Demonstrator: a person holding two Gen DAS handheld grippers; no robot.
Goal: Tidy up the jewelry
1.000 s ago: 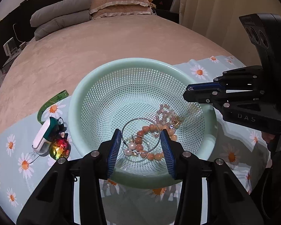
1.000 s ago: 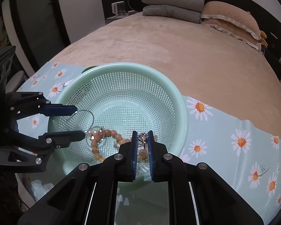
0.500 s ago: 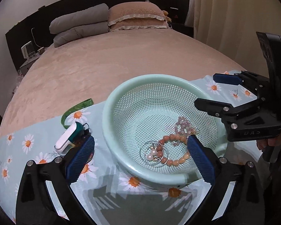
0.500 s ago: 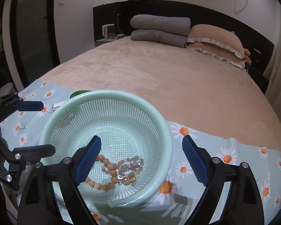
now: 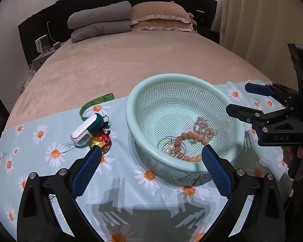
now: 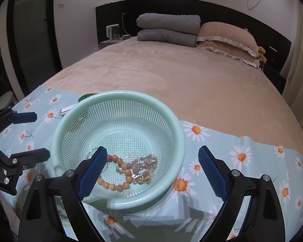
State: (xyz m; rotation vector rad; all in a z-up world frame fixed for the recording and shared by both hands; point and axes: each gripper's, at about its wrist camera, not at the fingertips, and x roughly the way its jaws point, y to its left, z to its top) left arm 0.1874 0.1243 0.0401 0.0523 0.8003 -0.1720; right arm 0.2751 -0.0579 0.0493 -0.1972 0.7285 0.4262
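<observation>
Both tools, left tool (image 5: 150, 157) and right tool (image 6: 152, 157), released jewelry (image 6: 129, 169) and opened wide.

From my right camera, the near blue-padded finger (image 6: 93, 173) covers one end of the orange bead bracelet (image 6: 119, 173) in the pale green perforated plastic basket (image 6: 119, 96). The thin wire hoop (image 6: 94, 151) barely peeks out beside it. The basket's far rim hides most of the white device (image 6: 66, 109) and the green tape measure (image 6: 86, 95) behind it. In my left view, the small gold tangle (image 5: 211, 133) next to the pinkish beads (image 5: 202, 124) is too fine to make out. The shiny multicoloured trinket (image 5: 101, 139) sits partly behind my left finger (image 5: 86, 173). The hand (image 5: 299, 153) on the other gripper's handle is cut off at the edge.
</observation>
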